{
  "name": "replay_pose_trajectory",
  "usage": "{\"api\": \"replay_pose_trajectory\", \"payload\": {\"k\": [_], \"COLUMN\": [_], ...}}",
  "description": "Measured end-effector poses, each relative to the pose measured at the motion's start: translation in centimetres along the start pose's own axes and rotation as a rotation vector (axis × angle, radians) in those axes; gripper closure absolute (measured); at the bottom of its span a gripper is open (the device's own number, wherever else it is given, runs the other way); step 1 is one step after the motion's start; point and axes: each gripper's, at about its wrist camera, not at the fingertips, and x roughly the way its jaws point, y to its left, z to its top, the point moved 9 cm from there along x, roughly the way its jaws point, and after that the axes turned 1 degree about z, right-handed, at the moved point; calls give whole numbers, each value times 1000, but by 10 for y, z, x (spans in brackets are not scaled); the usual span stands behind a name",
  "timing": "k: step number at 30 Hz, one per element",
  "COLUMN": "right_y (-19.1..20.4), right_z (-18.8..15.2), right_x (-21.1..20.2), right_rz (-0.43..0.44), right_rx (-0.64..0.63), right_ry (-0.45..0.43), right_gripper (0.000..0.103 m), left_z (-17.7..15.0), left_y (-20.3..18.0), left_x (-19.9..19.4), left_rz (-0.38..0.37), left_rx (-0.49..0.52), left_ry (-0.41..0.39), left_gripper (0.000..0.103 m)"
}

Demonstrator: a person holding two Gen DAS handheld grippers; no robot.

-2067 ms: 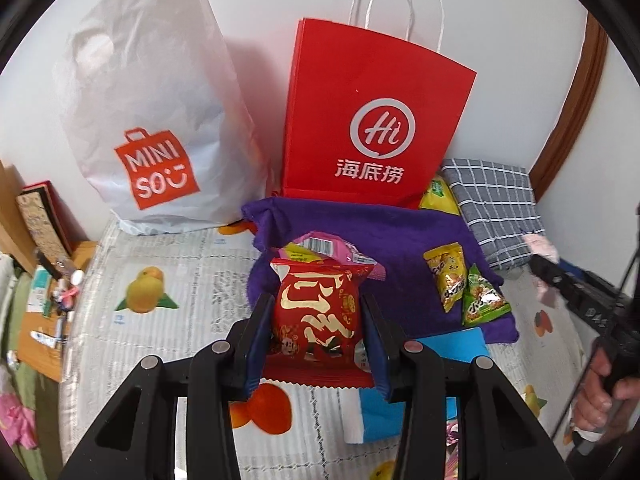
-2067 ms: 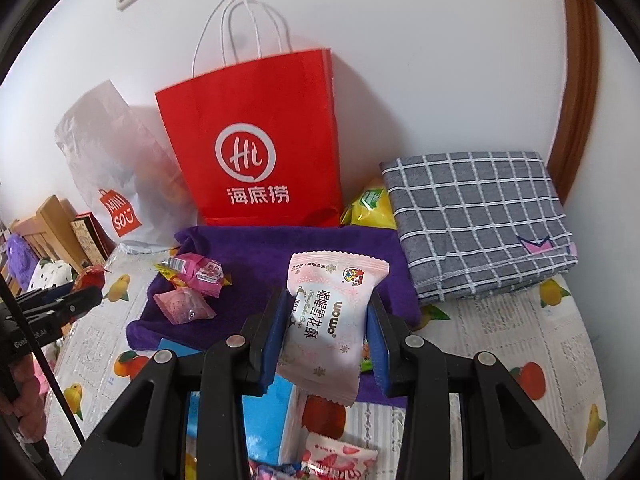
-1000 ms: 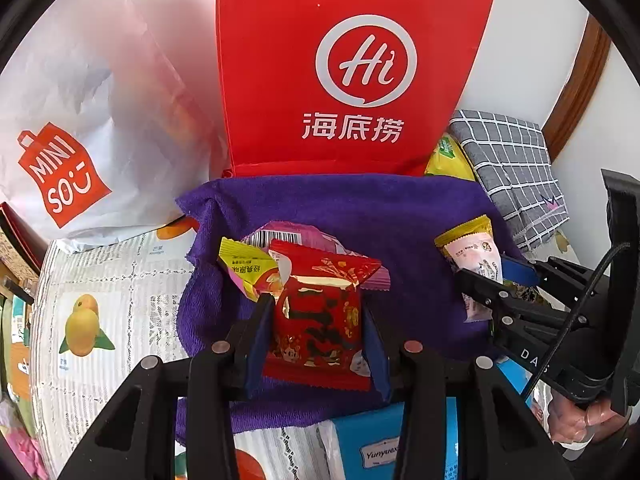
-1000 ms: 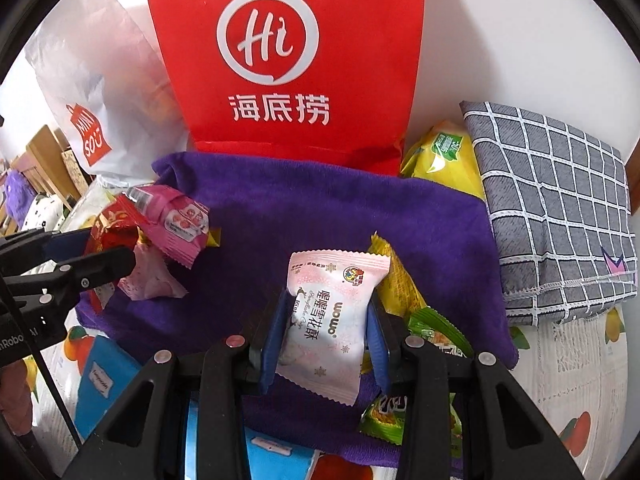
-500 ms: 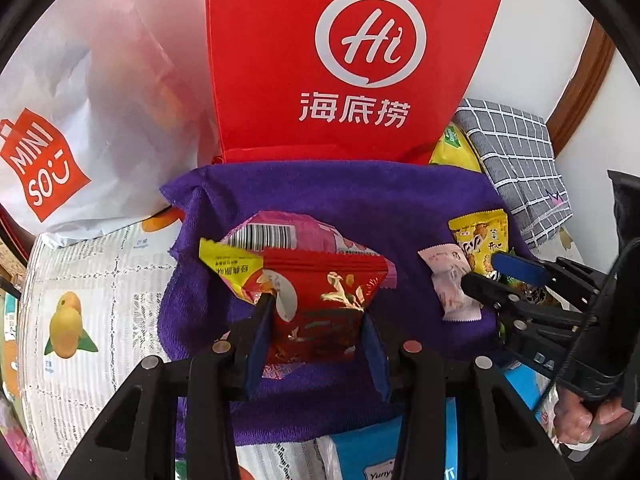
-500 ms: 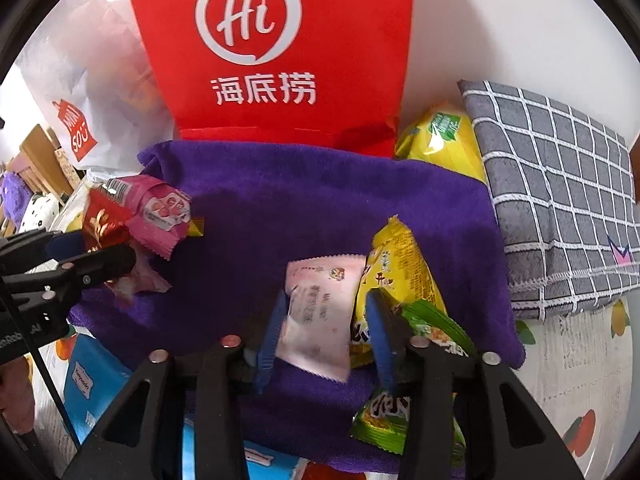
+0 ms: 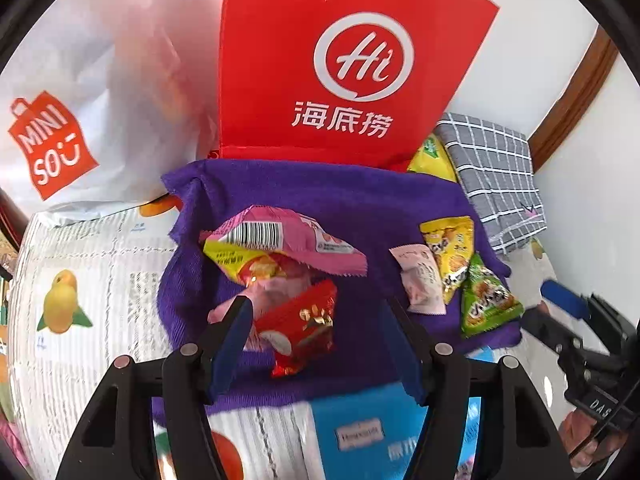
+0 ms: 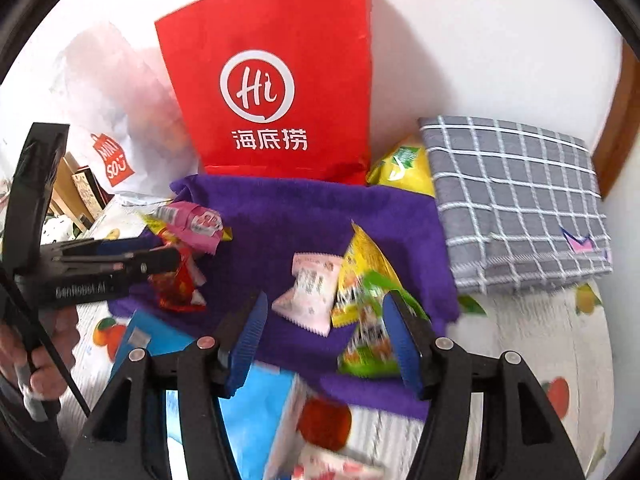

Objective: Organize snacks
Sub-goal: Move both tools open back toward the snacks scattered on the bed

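The snacks are judged light, crinkly and slippery foil packets with soft or brittle contents; a gentle pinch across a flat sealed edge or the middle is judged best. The red packet (image 7: pixel 302 330) lies on the purple towel (image 7: pixel 328 204), free between the spread jaws of the left gripper (image 7: pixel 320 336), which have just been opening. The pale pink packet (image 8: pixel 310 294) lies beside yellow and green packets on the same towel, released by the right gripper (image 8: pixel 326 336), whose jaws have likewise just been opening.
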Motion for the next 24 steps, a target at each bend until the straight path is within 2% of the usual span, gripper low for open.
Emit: {"api": "replay_pose_trajectory", "payload": {"k": [6, 9, 14, 15, 18, 24], "right_y": [-6, 0, 17, 22, 29, 44], "right_z": [-42, -68, -98, -106, -124, -149], "right_x": [-20, -25, -21, -17, -10, -31], "right_rz": [-4, 33, 75, 77, 88, 130], "right_rx": [43, 67, 40, 26, 15, 10], "right_ry": [33, 61, 94, 116, 185, 205], "right_gripper": [43, 39, 39, 40, 58, 58], "left_z": [-15, -25, -45, -47, -58, -78], "left_y": [2, 3, 7, 8, 11, 15], "left_x": [-31, -44, -61, -63, -74, -89], "left_rz": [-2, -1, -3, -3, -3, -10], "left_rx": [-1, -4, -15, -17, -16, -25], "left_ry": [-23, -30, -27, -26, -29, -34], "left_gripper": [39, 39, 39, 39, 39, 39]}}
